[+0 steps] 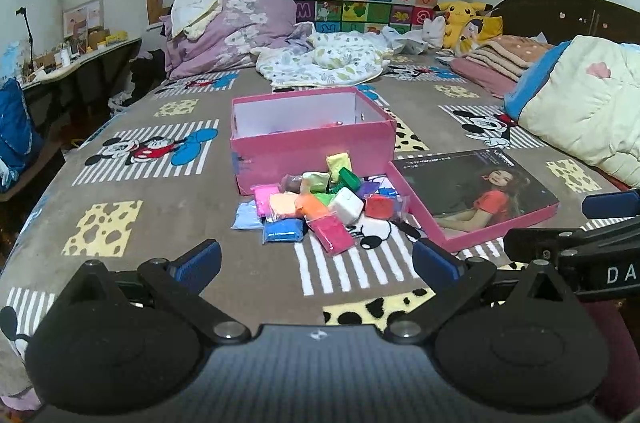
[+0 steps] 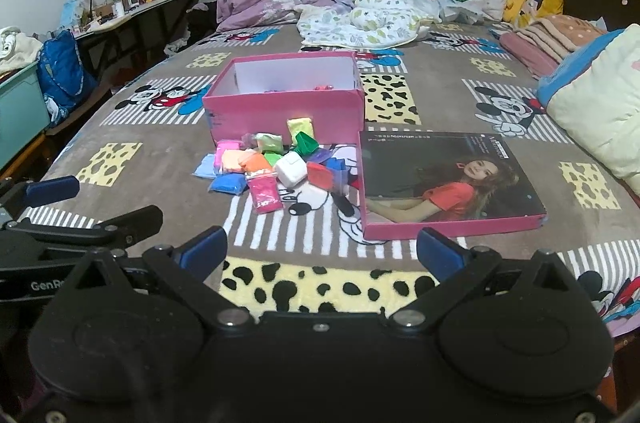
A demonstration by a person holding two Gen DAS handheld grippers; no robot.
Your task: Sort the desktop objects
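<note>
A pile of small coloured clay packets (image 1: 316, 207) (image 2: 272, 167) lies on the bedspread in front of an open pink box (image 1: 304, 135) (image 2: 284, 95). A white cube (image 1: 347, 208) (image 2: 291, 168) and a green piece (image 1: 349, 178) (image 2: 306, 142) sit in the pile. The box's lid (image 1: 472, 195) (image 2: 448, 183), printed with a woman's photo, lies right of the pile. My left gripper (image 1: 316, 263) is open and empty, short of the pile. My right gripper (image 2: 320, 255) is open and empty, near the lid's front edge. Each gripper shows at the edge of the other's view.
The bed carries a Mickey Mouse blanket (image 1: 152, 151). Pillows and folded quilts (image 1: 580, 111) lie along the right. Crumpled bedding (image 1: 320, 59) and a Pikachu toy (image 1: 464, 19) are at the far end. A cluttered desk (image 1: 72, 59) stands at left.
</note>
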